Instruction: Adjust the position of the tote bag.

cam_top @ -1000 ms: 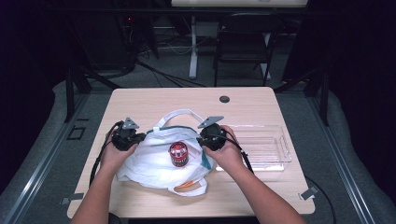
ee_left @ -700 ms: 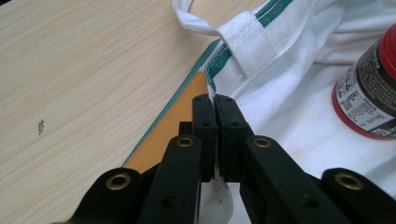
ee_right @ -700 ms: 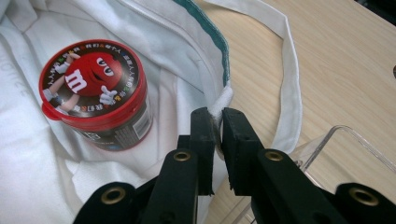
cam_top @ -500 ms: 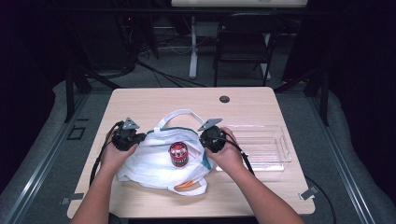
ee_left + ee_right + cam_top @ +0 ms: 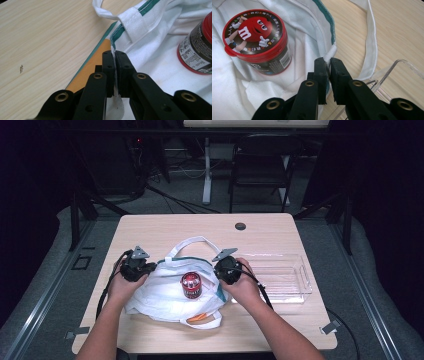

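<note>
You sit at a light wood table [image 5: 150,227] with a small round hole [image 5: 240,226] at twelve o'clock. Past it, at one o'clock, a dark chair [image 5: 260,165] stands. A white post [image 5: 206,170] stands beside it. The floor [image 5: 360,250] is grey. The room is dark.

White cloth tote bag [image 5: 165,292] edged with a teal-green stripe. Round red-lidded candy tub [image 5: 191,285] with dark label, red cartoon figure and multicoloured lettering on top. Pale wood-grain table [image 5: 150,227], black gripper jaws.
</note>
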`<state>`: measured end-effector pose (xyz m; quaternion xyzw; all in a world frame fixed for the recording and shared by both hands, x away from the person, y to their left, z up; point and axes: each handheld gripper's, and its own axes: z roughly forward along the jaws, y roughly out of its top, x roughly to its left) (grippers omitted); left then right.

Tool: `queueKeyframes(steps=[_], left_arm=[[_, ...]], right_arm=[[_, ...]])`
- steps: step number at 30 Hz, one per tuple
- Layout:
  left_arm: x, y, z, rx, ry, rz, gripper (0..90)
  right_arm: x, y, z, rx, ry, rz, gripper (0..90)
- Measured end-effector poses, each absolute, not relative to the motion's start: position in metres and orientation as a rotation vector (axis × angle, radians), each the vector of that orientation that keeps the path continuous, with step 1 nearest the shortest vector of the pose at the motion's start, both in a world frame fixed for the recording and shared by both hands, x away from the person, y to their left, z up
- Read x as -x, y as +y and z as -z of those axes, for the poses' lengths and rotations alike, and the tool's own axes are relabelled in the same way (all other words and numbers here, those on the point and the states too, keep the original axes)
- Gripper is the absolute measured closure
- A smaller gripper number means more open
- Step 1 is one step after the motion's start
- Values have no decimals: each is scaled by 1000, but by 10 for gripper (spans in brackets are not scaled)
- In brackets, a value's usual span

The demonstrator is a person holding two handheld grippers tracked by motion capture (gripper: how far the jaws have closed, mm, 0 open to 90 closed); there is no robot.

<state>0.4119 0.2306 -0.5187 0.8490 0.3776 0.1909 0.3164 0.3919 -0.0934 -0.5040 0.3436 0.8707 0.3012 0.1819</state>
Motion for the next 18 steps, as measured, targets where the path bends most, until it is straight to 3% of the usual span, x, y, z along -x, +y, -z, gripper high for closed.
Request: queueKeyframes(steps=[18], left_arm=[[-411, 231, 517, -2233, 993, -509, 864]], right_arm=[[-390, -95, 498, -965, 2455, -867, 804]])
